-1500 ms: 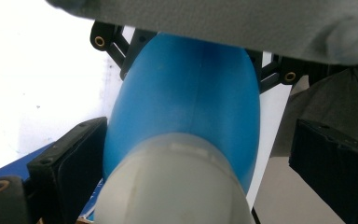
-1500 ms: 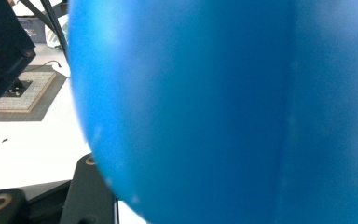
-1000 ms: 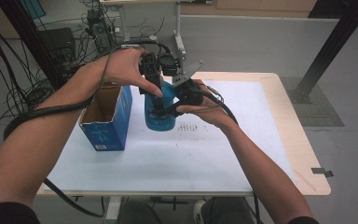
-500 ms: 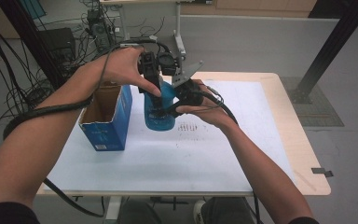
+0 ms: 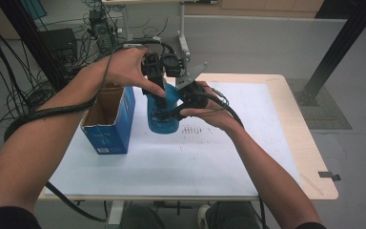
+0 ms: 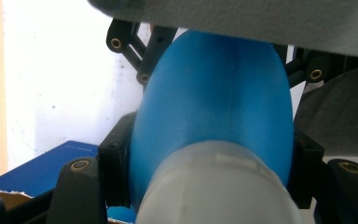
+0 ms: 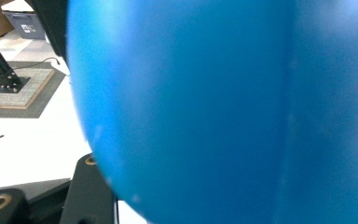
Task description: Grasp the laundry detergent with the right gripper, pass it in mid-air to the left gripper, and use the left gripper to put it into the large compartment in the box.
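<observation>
A glossy blue plastic bottle (image 5: 163,112) with a white cap end (image 6: 216,186) hangs above the white-topped worktop (image 5: 181,162), pinched from two sides. The left claw (image 5: 155,78) comes down on it from above; its jaws have just been closing and now press on the bottle's flanks near the white cap, as the left gripper view shows, with the bottle's blue body (image 6: 212,107) running away between them. The right claw (image 5: 178,102) grips the same bottle from the side, its jaws clamped against the blue wall (image 7: 205,107) that looms close in the right gripper view. Just to the left of the bottle stands an open blue cardboard box (image 5: 108,119), brown inside, its top flaps up; the bottle is near its right wall, and whether the two touch cannot be told. The person's left forearm (image 5: 43,138) crosses in front of the box with a black cable draped over it. Past the worktop's far edge lie tangled cables and equipment (image 5: 100,28) on the grey floor, and a black post (image 5: 333,52) rises at the right.
</observation>
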### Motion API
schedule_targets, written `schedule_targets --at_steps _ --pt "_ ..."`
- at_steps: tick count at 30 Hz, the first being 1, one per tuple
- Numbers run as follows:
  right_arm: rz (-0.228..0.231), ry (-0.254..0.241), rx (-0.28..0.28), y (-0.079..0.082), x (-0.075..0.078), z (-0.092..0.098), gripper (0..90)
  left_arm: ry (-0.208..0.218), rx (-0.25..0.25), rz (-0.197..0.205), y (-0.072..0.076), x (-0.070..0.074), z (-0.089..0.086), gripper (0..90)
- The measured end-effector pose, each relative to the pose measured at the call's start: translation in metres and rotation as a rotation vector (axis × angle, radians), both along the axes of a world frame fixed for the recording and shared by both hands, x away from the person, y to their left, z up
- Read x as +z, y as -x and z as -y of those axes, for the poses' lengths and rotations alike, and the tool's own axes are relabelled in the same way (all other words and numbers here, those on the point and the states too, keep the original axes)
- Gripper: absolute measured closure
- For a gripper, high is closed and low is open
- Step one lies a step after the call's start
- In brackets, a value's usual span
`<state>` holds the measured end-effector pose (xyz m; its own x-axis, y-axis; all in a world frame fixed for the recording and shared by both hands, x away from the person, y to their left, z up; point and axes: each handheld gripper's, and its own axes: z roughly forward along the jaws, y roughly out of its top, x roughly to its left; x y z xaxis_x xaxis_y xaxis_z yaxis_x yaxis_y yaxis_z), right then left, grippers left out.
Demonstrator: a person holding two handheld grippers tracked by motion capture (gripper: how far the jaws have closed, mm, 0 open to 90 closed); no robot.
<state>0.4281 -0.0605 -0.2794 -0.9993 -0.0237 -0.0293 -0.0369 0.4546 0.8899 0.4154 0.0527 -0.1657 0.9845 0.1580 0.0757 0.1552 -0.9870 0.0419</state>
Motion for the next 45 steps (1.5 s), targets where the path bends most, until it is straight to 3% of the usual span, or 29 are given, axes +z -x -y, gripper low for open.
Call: schedule_targets --at_steps 45 --pt "-0.014 -0.017 -0.001 0.0006 -0.0029 -0.0003 43.0 -0.006 -0.025 0.017 0.0010 -0.0011 0.0002 36.5"
